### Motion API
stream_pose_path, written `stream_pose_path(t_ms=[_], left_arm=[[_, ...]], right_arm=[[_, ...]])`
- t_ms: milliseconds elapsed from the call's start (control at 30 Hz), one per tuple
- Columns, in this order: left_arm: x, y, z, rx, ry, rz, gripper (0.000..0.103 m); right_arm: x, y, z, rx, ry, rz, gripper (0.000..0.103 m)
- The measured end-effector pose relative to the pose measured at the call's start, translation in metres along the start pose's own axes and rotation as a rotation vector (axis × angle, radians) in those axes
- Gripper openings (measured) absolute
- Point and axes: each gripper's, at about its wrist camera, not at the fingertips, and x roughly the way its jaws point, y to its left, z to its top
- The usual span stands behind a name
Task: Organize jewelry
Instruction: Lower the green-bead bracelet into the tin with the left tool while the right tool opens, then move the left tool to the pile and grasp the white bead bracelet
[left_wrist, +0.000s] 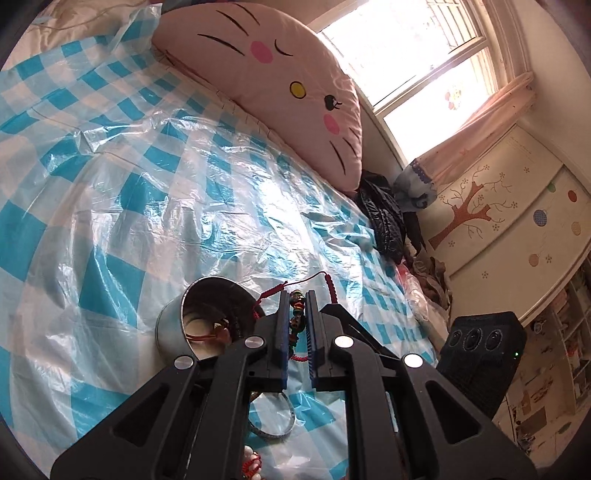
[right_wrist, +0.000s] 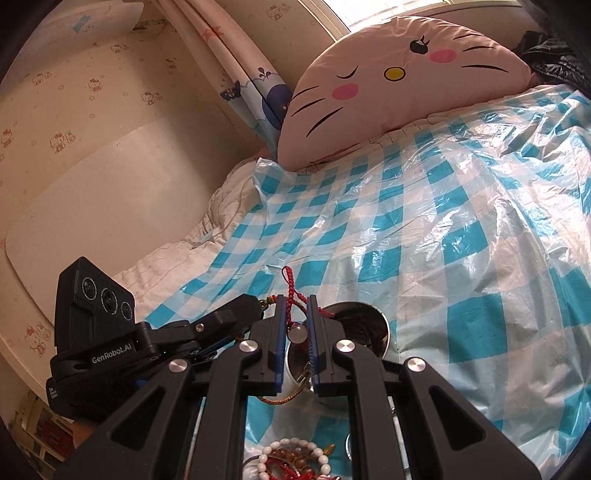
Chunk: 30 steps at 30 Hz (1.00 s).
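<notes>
Ahead of both grippers, a bed under a blue-and-white checked plastic sheet (left_wrist: 155, 192), crinkled and shiny; farther ahead, at its far edge, a pink cat-face cushion (left_wrist: 280, 85) leaning below the window. Left of the left gripper's fingertips, touching the sheet, a round metal tin (left_wrist: 192, 317), tilted with its mouth toward the camera, with a few pieces lying inside. Left gripper (left_wrist: 297, 314) clenched on a beaded bracelet (left_wrist: 296, 317) of dark, green and amber beads strung on red cord, the cord looping out past the fingertips to the right and draping onto the tin's rim. Right gripper (right_wrist: 297, 328) nearly closed on a red braided cord (right_wrist: 291, 284) rising above the fingertips, with a clear round bead (right_wrist: 297, 334) hanging between the pads; just right of and behind those fingers, the same tin seen from above. In the right wrist view, left gripper coming in from the left, its tips meeting the right gripper's near the cord. Below the left gripper, a thin metal bangle (left_wrist: 275, 424) flat on the sheet. Under the right gripper, near the bottom edge, a white bead bracelet (right_wrist: 295, 458) heaped with reddish strands.
</notes>
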Motion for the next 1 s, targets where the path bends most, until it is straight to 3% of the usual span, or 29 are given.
stream_pose_path(t_ms=[67, 133, 200, 333, 467, 633, 833, 1000], left_arm=[[0.013, 0.012, 0.001, -0.017, 0.015, 0.105, 0.009], [0.015, 0.019, -0.003, -0.005, 0.029, 0.211, 0.015], [0.009, 0.025, -0.004, -0.009, 0.019, 0.238, 0.023], [-0.011, 0.034, -0.001, -0.032, -0.060, 0.288, 0.047], [-0.022, 0.042, -0.002, -0.052, -0.075, 0.343, 0.048], [-0.026, 0.029, -0.010, 0.041, -0.091, 0.451, 0.059], [-0.038, 0.030, -0.022, 0.032, -0.076, 0.466, 0.067], [-0.038, 0.035, -0.021, 0.008, -0.069, 0.459, 0.068]], right_arm=[[0.026, -0.005, -0.004, -0.016, 0.101, -0.017, 0.012], [0.046, -0.009, -0.014, -0.018, 0.180, -0.039, 0.027], [0.051, -0.007, -0.020, -0.039, 0.208, -0.044, 0.032], [0.039, -0.002, -0.024, -0.061, 0.170, -0.062, 0.041], [0.017, -0.006, -0.026, -0.038, 0.125, -0.093, 0.051], [0.001, -0.023, -0.025, 0.052, 0.103, -0.147, 0.056], [0.022, -0.006, -0.036, -0.027, 0.211, -0.149, 0.059], [0.030, -0.001, -0.039, -0.055, 0.226, -0.172, 0.062]])
